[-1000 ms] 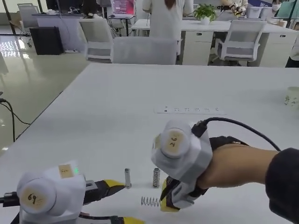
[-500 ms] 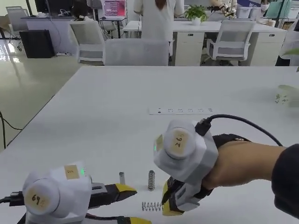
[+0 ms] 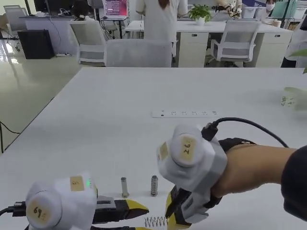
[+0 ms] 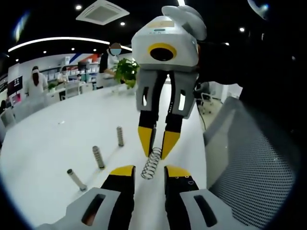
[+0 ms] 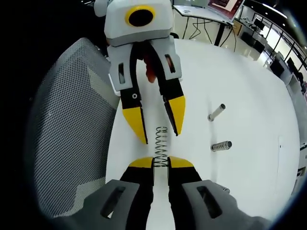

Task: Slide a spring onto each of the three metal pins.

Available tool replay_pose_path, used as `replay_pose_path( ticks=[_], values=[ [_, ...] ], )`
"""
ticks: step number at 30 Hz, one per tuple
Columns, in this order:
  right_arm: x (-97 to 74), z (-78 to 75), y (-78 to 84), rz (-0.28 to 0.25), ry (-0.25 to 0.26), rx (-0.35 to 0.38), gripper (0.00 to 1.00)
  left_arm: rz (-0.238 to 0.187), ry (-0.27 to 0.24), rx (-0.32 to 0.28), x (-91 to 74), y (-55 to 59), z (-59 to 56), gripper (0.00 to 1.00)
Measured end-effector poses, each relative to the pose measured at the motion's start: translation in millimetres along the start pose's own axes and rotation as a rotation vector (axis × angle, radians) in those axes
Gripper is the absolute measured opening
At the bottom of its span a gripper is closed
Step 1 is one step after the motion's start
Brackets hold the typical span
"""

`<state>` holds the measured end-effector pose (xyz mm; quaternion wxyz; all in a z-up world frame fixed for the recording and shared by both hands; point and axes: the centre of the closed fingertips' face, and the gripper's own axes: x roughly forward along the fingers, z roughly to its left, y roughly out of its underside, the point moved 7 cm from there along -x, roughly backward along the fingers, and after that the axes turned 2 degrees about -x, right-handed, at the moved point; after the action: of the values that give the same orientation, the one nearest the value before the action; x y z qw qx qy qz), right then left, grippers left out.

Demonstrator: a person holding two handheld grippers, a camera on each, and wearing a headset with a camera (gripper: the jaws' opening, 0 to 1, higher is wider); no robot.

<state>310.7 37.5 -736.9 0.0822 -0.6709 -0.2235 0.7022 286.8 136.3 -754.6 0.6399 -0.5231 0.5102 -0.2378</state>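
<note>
Head view: spring [image 3: 154, 221] in right tool [image 3: 170, 218]

1. Broad white tabletop [image 3: 120, 120], plain and matte.
2. Mid-table: white power strip [image 3: 187, 114], lying flat.
3. Near the front: bare pin [image 3: 124, 187] upright, just beside spring-covered pin [image 3: 154, 185].
4. Nearer still: loose spring [image 3: 154, 221], on its side at table level.

metal pins [image 4: 75, 178]: 3 | loose spring [image 4: 151, 164]: 1 | spring on pin [image 4: 98, 156]: 1
</note>
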Motion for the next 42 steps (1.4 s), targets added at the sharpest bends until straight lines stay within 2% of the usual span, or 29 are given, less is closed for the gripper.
replay_pose_path(
  ticks=[4, 9, 23, 28, 32, 42],
  values=[
    [0.1, 1.1, -1.1, 0.004, -0.006, -0.009, 0.07, 0.005, 0.022, 0.007, 0.8, 0.6, -3.8, 0.09],
    [0.8, 3.3, -1.2, 0.01, -0.016, -0.012, 0.07, 0.009, 0.022, 0.021, 0.2, 1.5, -4.4, 0.05],
    [-13.3, 1.2, -9.6, -0.001, -0.014, -0.005, 0.07, 0.026, 0.017, 0.056, 0.1, 2.0, -4.4, 0.03],
    [-20.1, 1.5, -18.2, -0.022, -0.016, 0.003, 0.07, 0.029, 0.012, 0.054, -0.4, 2.6, -3.8, 0.03],
    [-21.0, 1.4, -23.3, -0.021, -0.006, -0.017, 0.07, 0.024, 0.005, 0.055, -0.7, 2.6, -3.1, 0.03],
    [-26.5, 1.3, -38.7, -0.065, 0.004, -0.034, 0.07, 0.015, -0.008, 0.052, -1.1, 1.8, -1.8, 0.03]
  ],
)
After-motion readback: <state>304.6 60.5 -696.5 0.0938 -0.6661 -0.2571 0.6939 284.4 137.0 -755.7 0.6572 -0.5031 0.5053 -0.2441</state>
